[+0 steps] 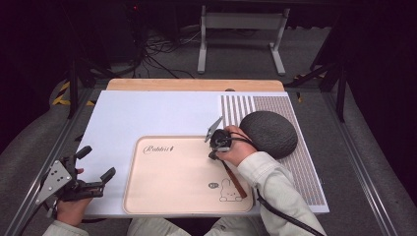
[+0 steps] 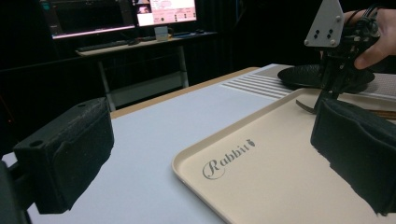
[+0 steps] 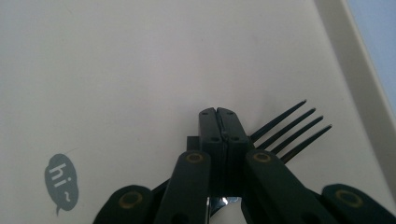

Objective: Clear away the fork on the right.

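Note:
A fork with a brown handle (image 1: 236,184) lies slanted over the right part of a beige tray (image 1: 172,177) printed with a rabbit. My right gripper (image 1: 216,147) is shut on the fork's neck. In the right gripper view its jaws (image 3: 222,122) are pressed together, and the dark tines (image 3: 289,128) stick out to the right just above the tray (image 3: 116,70). My left gripper (image 1: 97,161) stands open with nothing in it, off the tray's left edge. Its pads (image 2: 70,149) frame the tray (image 2: 261,186) and the right gripper (image 2: 334,79) farther off.
A dark round textured plate (image 1: 270,132) sits on a striped mat (image 1: 305,167) right of the tray, close behind my right hand. A white mat (image 1: 147,113) covers the wooden table. Cables and a metal stand lie on the floor beyond.

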